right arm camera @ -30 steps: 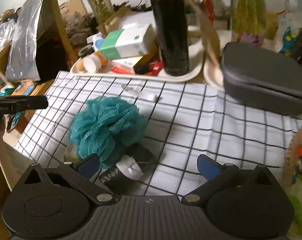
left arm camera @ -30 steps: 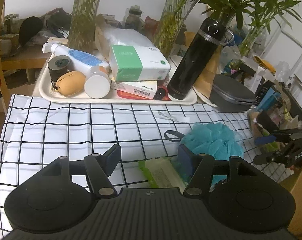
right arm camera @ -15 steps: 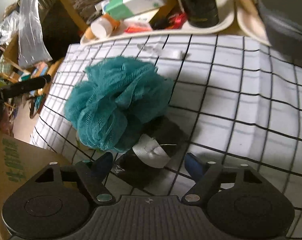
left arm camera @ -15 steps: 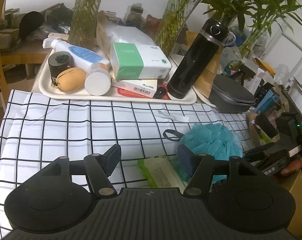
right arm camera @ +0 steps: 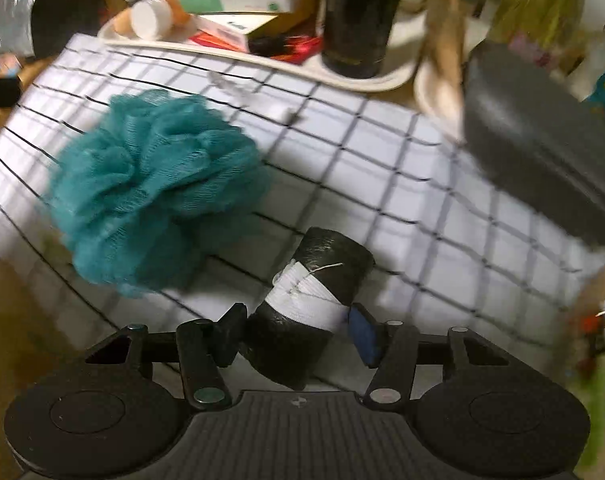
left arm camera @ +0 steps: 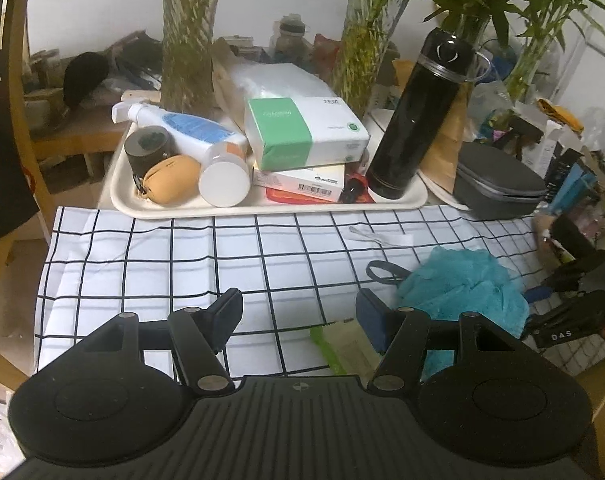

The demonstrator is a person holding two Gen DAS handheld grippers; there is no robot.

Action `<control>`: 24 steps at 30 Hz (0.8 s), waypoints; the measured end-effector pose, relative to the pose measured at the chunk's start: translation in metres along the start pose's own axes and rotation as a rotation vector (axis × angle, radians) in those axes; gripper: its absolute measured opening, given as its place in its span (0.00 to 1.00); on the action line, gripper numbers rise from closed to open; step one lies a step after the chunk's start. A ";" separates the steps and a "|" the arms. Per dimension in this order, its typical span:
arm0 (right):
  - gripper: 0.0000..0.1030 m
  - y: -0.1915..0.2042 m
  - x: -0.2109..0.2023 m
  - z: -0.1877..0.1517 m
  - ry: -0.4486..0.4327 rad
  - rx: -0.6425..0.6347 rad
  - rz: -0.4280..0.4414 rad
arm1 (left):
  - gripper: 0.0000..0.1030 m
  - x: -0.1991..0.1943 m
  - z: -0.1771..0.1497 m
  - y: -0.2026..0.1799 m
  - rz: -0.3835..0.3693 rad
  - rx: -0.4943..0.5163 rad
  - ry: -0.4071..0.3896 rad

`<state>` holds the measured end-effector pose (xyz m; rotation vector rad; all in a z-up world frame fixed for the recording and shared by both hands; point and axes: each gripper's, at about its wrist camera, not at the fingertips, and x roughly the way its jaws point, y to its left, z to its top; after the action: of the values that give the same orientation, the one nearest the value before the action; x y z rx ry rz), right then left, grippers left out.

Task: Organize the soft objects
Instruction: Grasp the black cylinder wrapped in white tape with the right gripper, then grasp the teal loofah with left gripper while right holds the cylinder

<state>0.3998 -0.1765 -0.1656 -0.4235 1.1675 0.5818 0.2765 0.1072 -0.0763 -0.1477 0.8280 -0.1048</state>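
Observation:
A teal mesh bath pouf (right arm camera: 154,184) lies on the checked cloth (right arm camera: 382,176); it also shows in the left wrist view (left arm camera: 462,292). A black roll with a white band (right arm camera: 310,304) lies right of the pouf. My right gripper (right arm camera: 296,334) has its fingers on both sides of the roll's near end, touching or nearly touching it. My left gripper (left arm camera: 298,316) is open and empty above the cloth (left arm camera: 182,256), with a green wipes pack (left arm camera: 342,344) just beyond its right finger. The right gripper (left arm camera: 562,312) shows at the right edge of the left wrist view.
A cream tray (left arm camera: 126,200) at the back holds a tissue box (left arm camera: 306,132), a black flask (left arm camera: 418,120), a spray bottle (left arm camera: 186,128), a jar and a tan pouch. A grey case (left arm camera: 498,188) lies at the right. Glass vases with bamboo stand behind.
My right gripper has moved down and forward onto the black roll, and its fingers have narrowed around it. My left gripper has hardly moved.

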 end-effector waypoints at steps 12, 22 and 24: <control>0.53 -0.007 0.014 -0.007 0.026 0.077 -0.046 | 0.60 -0.003 -0.002 -0.012 -0.016 0.067 -0.019; 0.46 -0.015 -0.006 -0.012 -0.034 0.136 -0.063 | 0.60 -0.006 -0.003 -0.015 -0.108 0.072 -0.043; 0.46 -0.014 -0.018 -0.011 -0.065 0.124 -0.073 | 0.60 -0.005 -0.003 -0.016 -0.124 0.063 -0.038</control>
<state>0.3954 -0.1979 -0.1526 -0.3379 1.1148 0.4538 0.2704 0.0924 -0.0718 -0.1407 0.7762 -0.2436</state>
